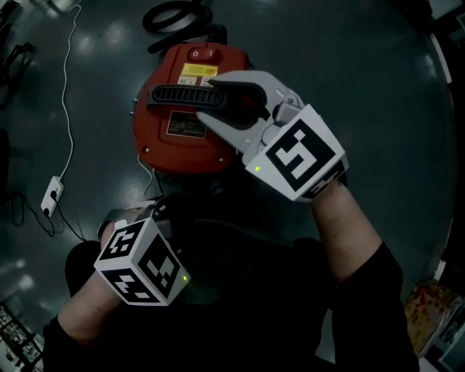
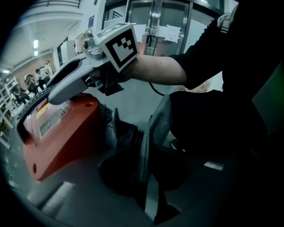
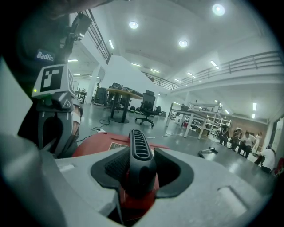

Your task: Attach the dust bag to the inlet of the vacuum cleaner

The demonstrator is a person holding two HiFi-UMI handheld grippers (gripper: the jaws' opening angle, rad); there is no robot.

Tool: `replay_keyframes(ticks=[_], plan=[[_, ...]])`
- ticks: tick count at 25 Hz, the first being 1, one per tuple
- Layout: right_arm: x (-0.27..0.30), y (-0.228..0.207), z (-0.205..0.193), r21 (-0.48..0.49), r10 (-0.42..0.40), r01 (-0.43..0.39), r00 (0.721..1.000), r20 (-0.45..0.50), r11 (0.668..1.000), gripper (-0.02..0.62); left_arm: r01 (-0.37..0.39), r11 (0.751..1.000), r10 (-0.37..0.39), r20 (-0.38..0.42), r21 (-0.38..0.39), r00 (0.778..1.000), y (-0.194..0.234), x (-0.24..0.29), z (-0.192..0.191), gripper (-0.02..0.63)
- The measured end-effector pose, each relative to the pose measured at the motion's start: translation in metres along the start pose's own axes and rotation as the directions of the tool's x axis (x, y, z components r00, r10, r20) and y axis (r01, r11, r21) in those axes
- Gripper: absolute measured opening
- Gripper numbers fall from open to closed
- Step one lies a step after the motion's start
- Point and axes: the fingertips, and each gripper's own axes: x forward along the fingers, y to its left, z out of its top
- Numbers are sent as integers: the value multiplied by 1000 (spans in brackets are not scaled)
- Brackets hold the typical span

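The red vacuum cleaner (image 1: pixel 182 142) is standing upright on the floor, with its black ribbed carry handle (image 1: pixel 178 96) running across the top; its interior is not showing in any view. The right gripper (image 1: pixel 214 98) is clamping this handle, and the right gripper view is showing both jaws closed against the handle's sides above the red body. The left gripper (image 2: pixel 143 186) is sitting lower, at the side of the cleaner nearest the person, and its jaws are pinching narrowly on the thin textured edge of the grey dust bag (image 2: pixel 155 124). The bag is hanging just beside the black ribbed inlet (image 2: pixel 126 133) on the cleaner's side; whether it is seated on the inlet cannot be told. The dark grey floor (image 1: pixel 378 80) is reflecting the ceiling lights. A black hose (image 1: pixel 178 14) is lying beyond the cleaner, and a white power strip (image 1: pixel 51 192) with its cable is lying well to the left. The room is showing as an open hall with desks, an office chair (image 3: pixel 146 106) and a railed upper gallery.
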Motion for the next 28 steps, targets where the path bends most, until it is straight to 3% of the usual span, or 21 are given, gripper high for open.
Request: replay_keyframes(ticks=[3, 11, 18, 25, 28], plan=[[1, 1, -1, 5, 3, -3, 1000, 3, 1000, 164, 9, 999, -9, -1, -39, 1000, 0, 0, -10, 67], [2, 0, 3, 9, -5, 5, 999, 54, 1000, 166, -4, 999, 3, -25, -37, 1000, 1, 1, 4, 77], [1, 0, 1, -10, -6, 7, 999, 33, 1000, 166, -5, 991, 14, 69, -133, 998, 8, 0, -2, 86], [3, 0, 1, 14, -9, 8, 999, 41, 1000, 166, 22, 996, -18, 51, -85, 999, 4, 0, -3, 101], [2, 0, 1, 11, -9, 9, 999, 33, 1000, 166, 39, 996, -35, 49, -82, 998, 1, -2, -7, 151]])
